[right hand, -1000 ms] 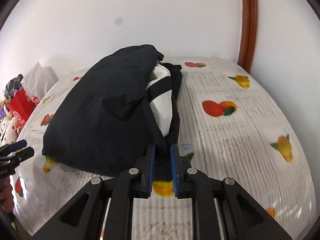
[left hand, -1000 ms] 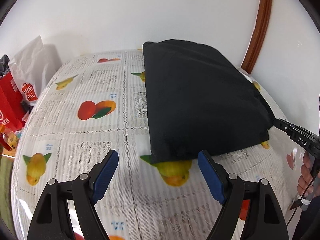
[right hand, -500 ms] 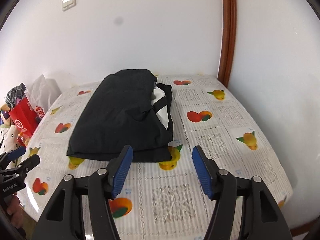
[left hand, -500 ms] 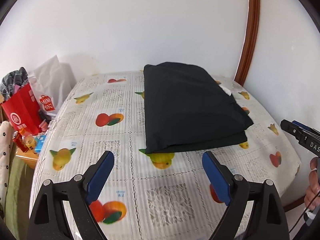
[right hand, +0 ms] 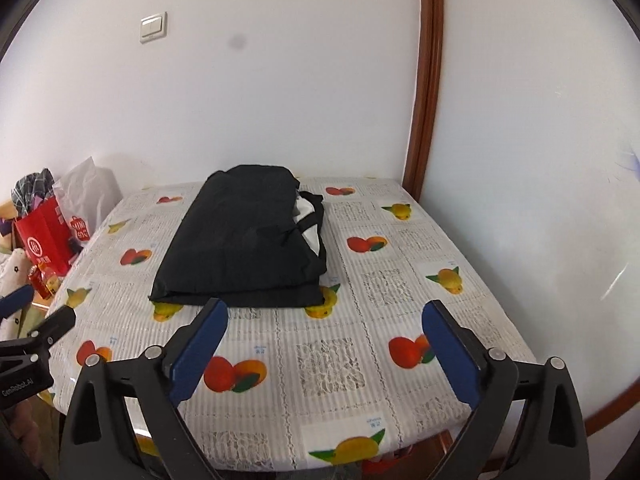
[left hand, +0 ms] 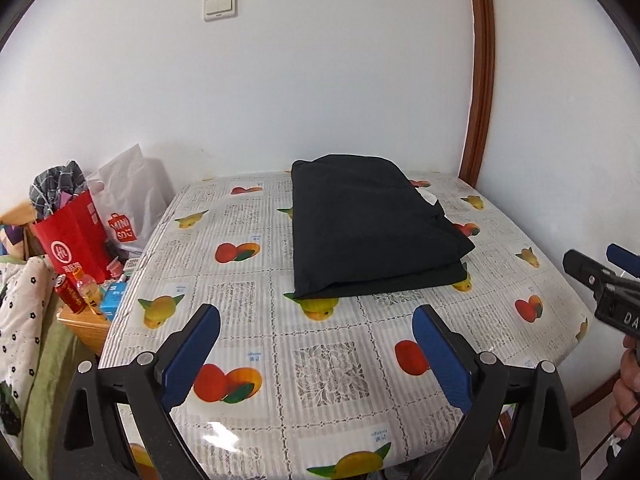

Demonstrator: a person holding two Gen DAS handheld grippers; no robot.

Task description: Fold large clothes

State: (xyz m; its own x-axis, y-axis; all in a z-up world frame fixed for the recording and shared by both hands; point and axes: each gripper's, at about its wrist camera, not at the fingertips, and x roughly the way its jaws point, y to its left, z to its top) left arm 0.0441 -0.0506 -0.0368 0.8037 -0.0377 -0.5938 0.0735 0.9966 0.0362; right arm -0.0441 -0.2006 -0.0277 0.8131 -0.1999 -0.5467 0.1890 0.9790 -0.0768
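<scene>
Here both tongs (left hand: 316,338) (right hand: 324,334) are opening, empty, before the smooth folded black garment (left hand: 370,228).

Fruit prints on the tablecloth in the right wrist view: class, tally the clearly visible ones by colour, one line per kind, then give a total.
Red-and-orange pairs: 7
Yellow with green leaves: 7, two half hidden under the black garment
Total: 14

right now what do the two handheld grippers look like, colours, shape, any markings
Both match: the left gripper and right gripper have black plastic frames with triangular cut-outs, silver round rivets at the joints, and two fingers faced with flat blue pads. White lettering shows on each body: "GenRobot.AI" on the left, partly cut-off letters starting "DA" on the right. A thin dark cable hangs by the right hand.
</scene>
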